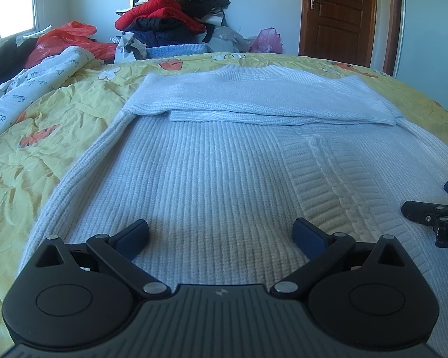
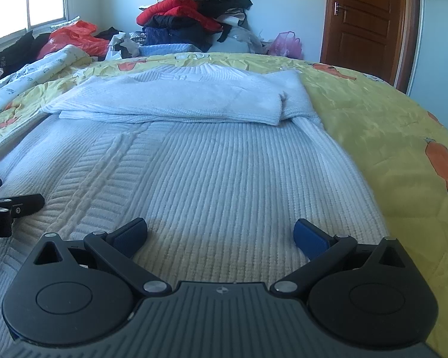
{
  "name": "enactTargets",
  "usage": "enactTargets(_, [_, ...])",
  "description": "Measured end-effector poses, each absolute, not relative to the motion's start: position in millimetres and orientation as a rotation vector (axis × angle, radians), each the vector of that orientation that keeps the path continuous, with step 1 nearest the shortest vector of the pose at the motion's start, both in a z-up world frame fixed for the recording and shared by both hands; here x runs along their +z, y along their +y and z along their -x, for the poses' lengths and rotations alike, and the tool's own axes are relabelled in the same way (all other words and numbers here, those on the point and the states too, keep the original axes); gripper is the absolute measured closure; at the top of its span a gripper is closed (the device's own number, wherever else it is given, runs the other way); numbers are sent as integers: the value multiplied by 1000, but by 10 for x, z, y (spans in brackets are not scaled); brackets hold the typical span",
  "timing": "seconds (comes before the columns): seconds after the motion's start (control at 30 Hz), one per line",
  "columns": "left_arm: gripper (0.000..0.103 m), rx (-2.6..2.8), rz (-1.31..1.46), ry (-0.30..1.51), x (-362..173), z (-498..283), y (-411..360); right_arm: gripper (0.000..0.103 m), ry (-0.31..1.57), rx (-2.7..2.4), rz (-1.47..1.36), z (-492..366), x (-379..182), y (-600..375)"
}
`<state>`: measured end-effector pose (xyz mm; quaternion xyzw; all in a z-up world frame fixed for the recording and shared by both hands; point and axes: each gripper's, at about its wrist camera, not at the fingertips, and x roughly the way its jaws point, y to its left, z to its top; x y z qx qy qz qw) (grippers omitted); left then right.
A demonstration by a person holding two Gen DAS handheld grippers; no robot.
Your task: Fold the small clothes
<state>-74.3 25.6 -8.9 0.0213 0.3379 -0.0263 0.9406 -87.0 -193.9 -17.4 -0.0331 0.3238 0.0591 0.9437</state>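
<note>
A white ribbed knit sweater (image 1: 212, 161) (image 2: 212, 164) lies flat on the bed, its collar at the far end. Both sleeves (image 1: 254, 101) (image 2: 176, 101) are folded across the chest. My left gripper (image 1: 221, 234) hovers open just above the near hem on the sweater's left half, nothing between its blue pads. My right gripper (image 2: 221, 234) hovers open above the hem on the right half, also holding nothing. Each gripper shows at the edge of the other view: the right gripper (image 1: 439, 217) and the left gripper (image 2: 6, 205).
A yellow quilt (image 1: 44, 125) (image 2: 388, 137) with orange prints covers the bed. A printed white blanket (image 1: 30, 89) lies at the left. A heap of red and dark clothes (image 1: 176, 15) and plastic bags sit beyond the bed. A brown door (image 1: 340, 15) stands at the right.
</note>
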Motion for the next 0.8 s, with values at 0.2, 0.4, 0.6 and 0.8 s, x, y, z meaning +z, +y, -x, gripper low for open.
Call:
enactTargets(0.2, [0,-44,-49,689,-77,770,243,2,659,124,64,871,-173,-1942])
enactTargets(0.4, [0,-36,-57,703,-64,839,256,2,659,125,64,872,-172,-1945])
enactTargets(0.6, [0,-39,-47,691,-84,916,293,2,658,124,65,873,-173,-1946])
enactTargets(0.8, [0,-39,-47,691,-83,914,298,2,658,124,66,872,-174,-1942])
